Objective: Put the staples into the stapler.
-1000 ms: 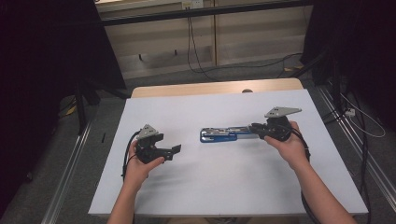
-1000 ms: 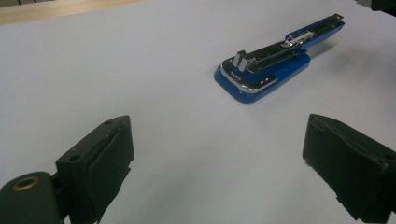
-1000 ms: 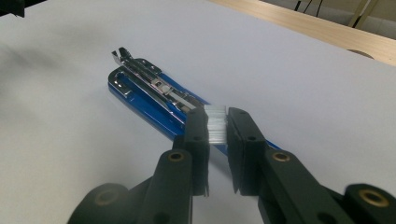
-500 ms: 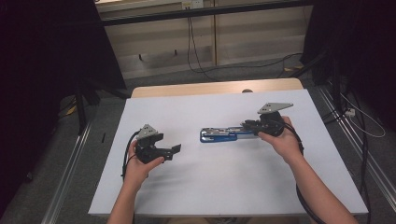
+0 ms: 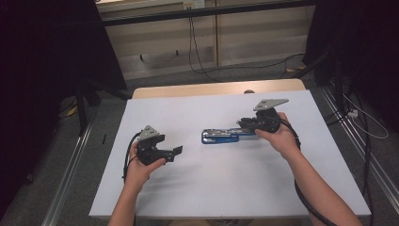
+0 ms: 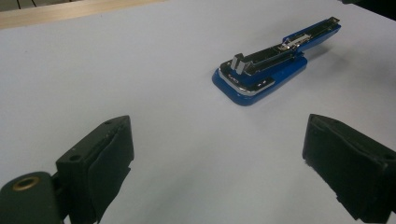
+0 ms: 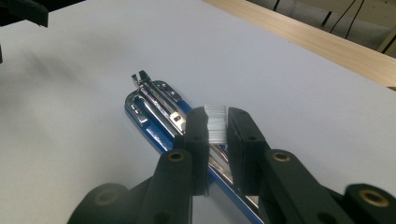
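A blue stapler (image 5: 220, 136) lies flat on the white table (image 5: 211, 188) with its top arm swung back, so its metal staple channel (image 7: 154, 100) is bared. My right gripper (image 5: 244, 124) hovers over the stapler's right end. In the right gripper view this gripper (image 7: 215, 122) is shut on a short silver strip of staples (image 7: 216, 125), just above the channel. My left gripper (image 5: 176, 150) rests at the left of the table, well apart from the stapler (image 6: 261, 74). Its jaws (image 6: 222, 140) stand wide open with nothing between them.
A strip of bare wood (image 5: 216, 88) runs along the table's far edge. Metal rails (image 5: 70, 179) flank the table on the floor, and cables (image 5: 357, 117) lie on the floor to the right. Broad white surface lies in front of the stapler.
My right hand has shifted a little to the left and away along the stapler, still gripping the staple strip. The left hand and the stapler have stayed put.
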`<state>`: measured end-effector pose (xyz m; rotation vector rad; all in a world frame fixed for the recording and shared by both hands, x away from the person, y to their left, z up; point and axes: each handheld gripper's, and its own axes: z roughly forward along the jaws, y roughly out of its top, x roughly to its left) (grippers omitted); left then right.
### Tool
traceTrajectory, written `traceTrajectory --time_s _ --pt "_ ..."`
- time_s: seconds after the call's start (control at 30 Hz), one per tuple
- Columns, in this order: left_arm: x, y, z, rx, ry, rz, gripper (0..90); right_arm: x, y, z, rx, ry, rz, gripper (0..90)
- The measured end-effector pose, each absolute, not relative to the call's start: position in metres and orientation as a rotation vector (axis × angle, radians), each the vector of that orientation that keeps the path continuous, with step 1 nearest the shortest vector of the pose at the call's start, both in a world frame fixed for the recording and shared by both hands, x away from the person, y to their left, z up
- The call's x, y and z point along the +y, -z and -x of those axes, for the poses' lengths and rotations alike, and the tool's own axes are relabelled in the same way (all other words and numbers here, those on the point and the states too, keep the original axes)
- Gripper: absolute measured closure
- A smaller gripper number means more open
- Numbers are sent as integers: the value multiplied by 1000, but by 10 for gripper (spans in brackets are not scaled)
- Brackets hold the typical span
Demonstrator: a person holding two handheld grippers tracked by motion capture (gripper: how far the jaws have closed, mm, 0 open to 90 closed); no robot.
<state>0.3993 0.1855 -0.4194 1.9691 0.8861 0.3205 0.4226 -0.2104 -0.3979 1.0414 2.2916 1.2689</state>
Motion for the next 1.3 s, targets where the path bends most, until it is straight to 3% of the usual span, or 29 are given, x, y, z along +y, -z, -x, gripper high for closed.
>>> traceTrajectory --time_s 1.3 --pt "185 423 -400 896 -308 -1985 91 -183 400 -450 2439 -1276 -852 795"
